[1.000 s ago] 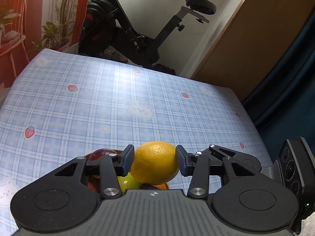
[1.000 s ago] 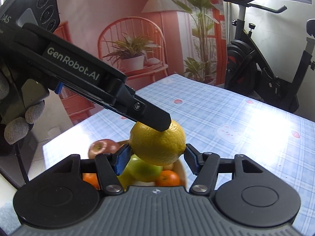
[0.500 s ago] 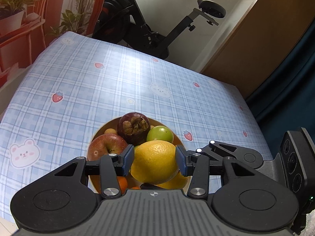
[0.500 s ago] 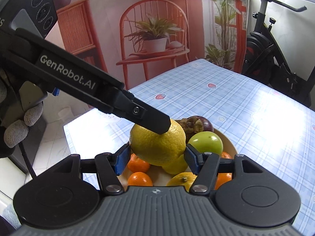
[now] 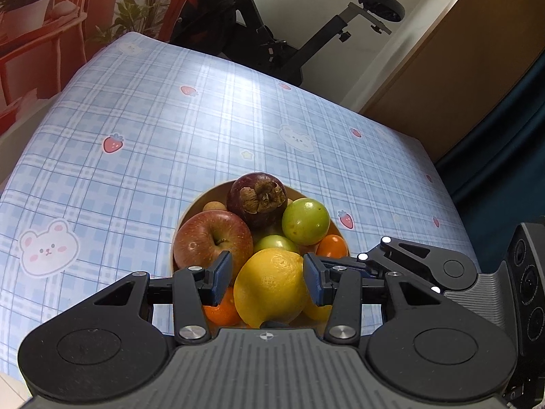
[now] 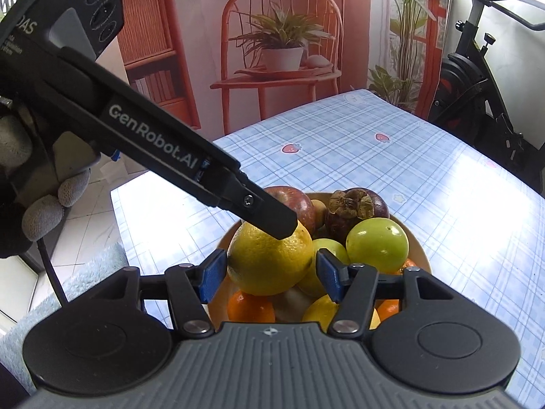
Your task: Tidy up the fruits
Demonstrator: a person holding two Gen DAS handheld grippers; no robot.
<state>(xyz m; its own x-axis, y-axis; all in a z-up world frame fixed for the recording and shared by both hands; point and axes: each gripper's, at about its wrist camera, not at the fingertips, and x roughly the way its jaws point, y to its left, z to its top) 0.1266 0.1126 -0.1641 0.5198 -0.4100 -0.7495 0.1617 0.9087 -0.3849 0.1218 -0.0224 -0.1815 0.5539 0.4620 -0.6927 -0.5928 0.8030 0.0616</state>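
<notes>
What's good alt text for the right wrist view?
A yellow lemon sits between the right gripper's blue-padded fingers, with the left gripper's finger on top, above a bowl of fruit on a blue plaid tablecloth.

exercise bike (image 5: pixel 272 34) | checked tablecloth (image 5: pixel 153 129) | possibly printed chair backdrop (image 6: pixel 282 51)

A big yellow lemon (image 5: pixel 270 286) sits low at center frame atop the piled bowl (image 5: pixel 190 209), with red apple (image 5: pixel 213 238), mangosteen (image 5: pixel 260 197) and green fruit (image 5: pixel 305 221) behind.
</notes>
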